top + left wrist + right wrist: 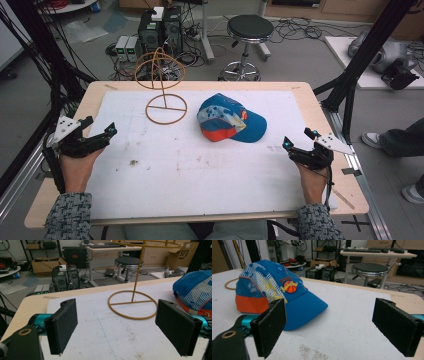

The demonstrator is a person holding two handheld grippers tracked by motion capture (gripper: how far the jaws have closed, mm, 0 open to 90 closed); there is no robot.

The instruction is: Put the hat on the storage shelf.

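– Where are the hands?
– Forearms come in from the bottom edge; the left gripper [97, 134] is out at the left, the right gripper [299, 141] at the right, well apart.
– And the jaws?
– Spread wide on both, gripping nothing.

- You have one blue-and-orange cap [231, 118] on the white mat [200, 165].
- One wire hat stand [165, 95] rises beside it.
- You hold two grippers: left [100, 134], right [299, 142].
- One round stool [249, 27] stands beyond the table [320, 107].
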